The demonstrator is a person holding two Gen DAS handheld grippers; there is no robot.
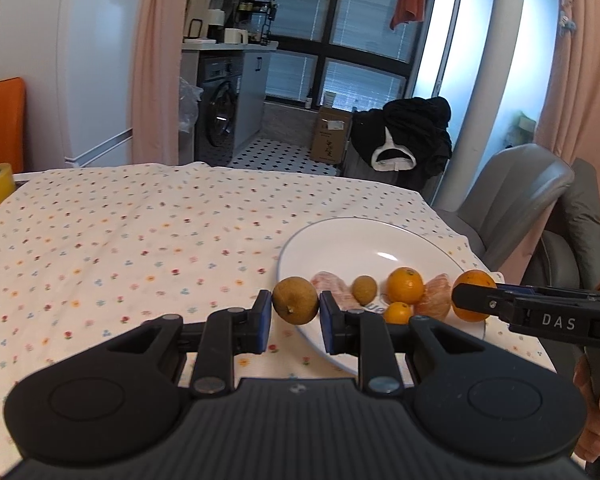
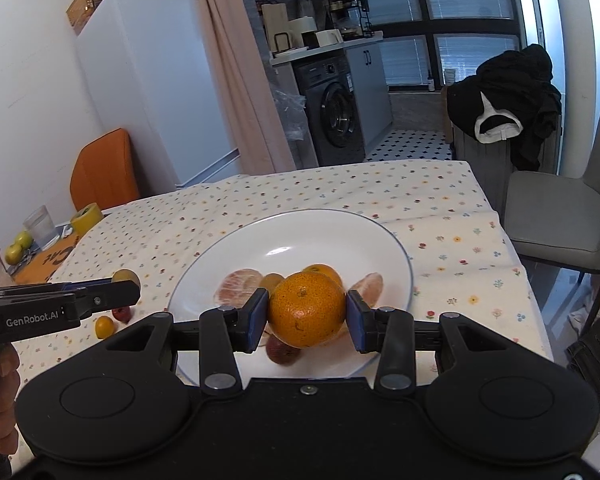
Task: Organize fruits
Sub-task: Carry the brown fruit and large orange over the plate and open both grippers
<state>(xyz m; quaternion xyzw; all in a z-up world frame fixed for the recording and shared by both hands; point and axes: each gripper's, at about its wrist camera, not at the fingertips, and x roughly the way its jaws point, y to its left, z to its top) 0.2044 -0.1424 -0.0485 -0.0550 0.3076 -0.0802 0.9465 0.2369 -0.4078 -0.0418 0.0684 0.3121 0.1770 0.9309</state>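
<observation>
My left gripper (image 1: 295, 307) is clamped on a brown longan (image 1: 295, 300), its blue pads pressing both sides of the fruit, low in the middle of the left view and over the near left rim of the plate (image 1: 340, 240). My right gripper (image 2: 307, 316) pinches a mandarin (image 2: 306, 309) the same way, held above the plate, at the centre of the right view.

On the plate, in the left view, lie a second longan (image 1: 364, 289), two peeled segments (image 1: 434, 300) (image 1: 332, 283), an orange (image 1: 405, 285) and a kumquat (image 1: 398, 313) just below it, all in a row along the near side. In the right view a reddish fruit (image 2: 282, 350) sits under the mandarin near the plate's front rim.

At the lower left of the right view, on the flowered cloth (image 2: 452, 248) beside the plate, lie a yellow fruit (image 2: 104, 327) and a red fruit (image 2: 122, 314), close together. A tape roll (image 2: 86, 218) stands at the left edge of the table.
</observation>
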